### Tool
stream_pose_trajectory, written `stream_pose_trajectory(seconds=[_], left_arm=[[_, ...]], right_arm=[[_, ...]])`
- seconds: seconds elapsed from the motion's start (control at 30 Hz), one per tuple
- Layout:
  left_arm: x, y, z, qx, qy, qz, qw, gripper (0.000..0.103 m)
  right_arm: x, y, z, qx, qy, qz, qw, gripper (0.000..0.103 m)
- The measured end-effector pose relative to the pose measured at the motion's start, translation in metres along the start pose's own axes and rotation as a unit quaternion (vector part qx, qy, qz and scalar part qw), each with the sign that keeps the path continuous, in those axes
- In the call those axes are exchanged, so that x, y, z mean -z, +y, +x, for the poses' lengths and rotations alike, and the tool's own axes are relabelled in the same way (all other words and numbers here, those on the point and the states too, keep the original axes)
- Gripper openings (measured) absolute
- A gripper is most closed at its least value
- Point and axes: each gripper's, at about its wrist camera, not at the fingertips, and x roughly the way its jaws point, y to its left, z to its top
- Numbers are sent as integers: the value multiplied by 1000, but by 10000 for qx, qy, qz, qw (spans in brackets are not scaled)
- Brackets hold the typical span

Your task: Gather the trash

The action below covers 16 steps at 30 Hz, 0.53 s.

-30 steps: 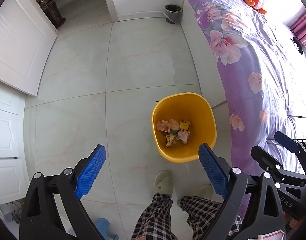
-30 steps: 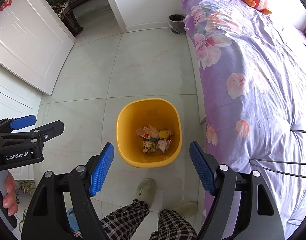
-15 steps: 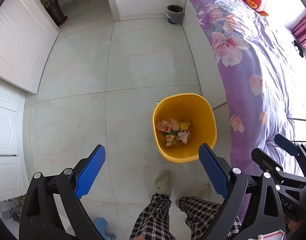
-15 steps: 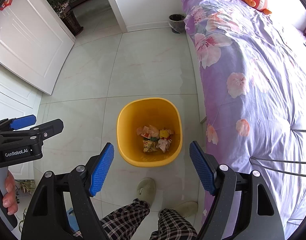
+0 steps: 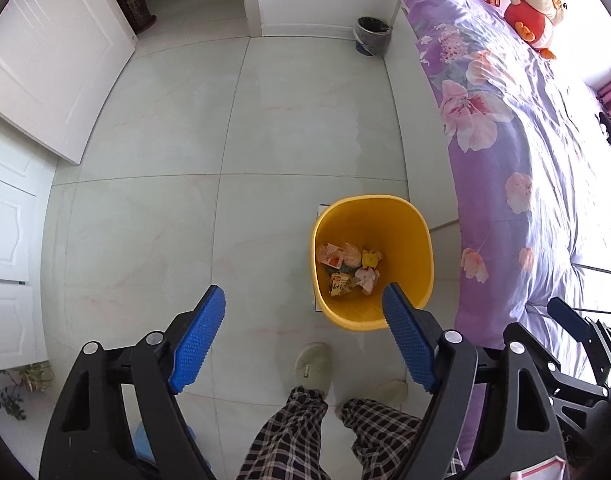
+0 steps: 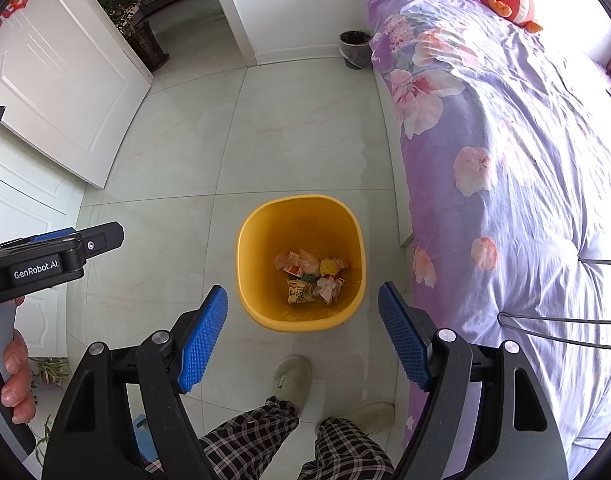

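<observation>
Yellow bin [image 6: 300, 216] on floor tiles beside bed [image 6: 505, 160], wrappers [image 6: 311, 276] inside. Left gripper [image 5: 305, 312] and right gripper [image 6: 303, 312]: jaws apart, empty.

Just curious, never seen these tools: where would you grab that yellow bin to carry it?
Probably the rim of the yellow bin, on the near edge, coming from above. It stands upright and open-topped, its thin wall suiting open jaws, one finger inside and one outside. The wrappers lie low, clear of the rim.

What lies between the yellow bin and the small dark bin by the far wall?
Only bare floor tile between the yellow bin and the small dark bin, clearest in the right wrist view.
</observation>
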Motion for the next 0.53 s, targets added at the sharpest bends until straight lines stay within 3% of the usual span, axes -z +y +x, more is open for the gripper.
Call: stream_pose_trajectory(seconds=[0.2,0.27,0.33,0.53], left_arm=[[0,-3,-6,-109,-142,156,9997,73],[1,-4,-8,-138,-149,193,9996,78],[1,-6,-10,-176,-161,266,9994,94],[3,-5,-16,-101,-127,248,9996,97]], right_arm=[[6,1,-6,-19,-27,-18,10000,78],[8,1,-7,-13,-36,-27,10000,78],[11,2,-10,-14,-53,-22,10000,78],[17,2,-22,-9,-139,-11,9999,78]])
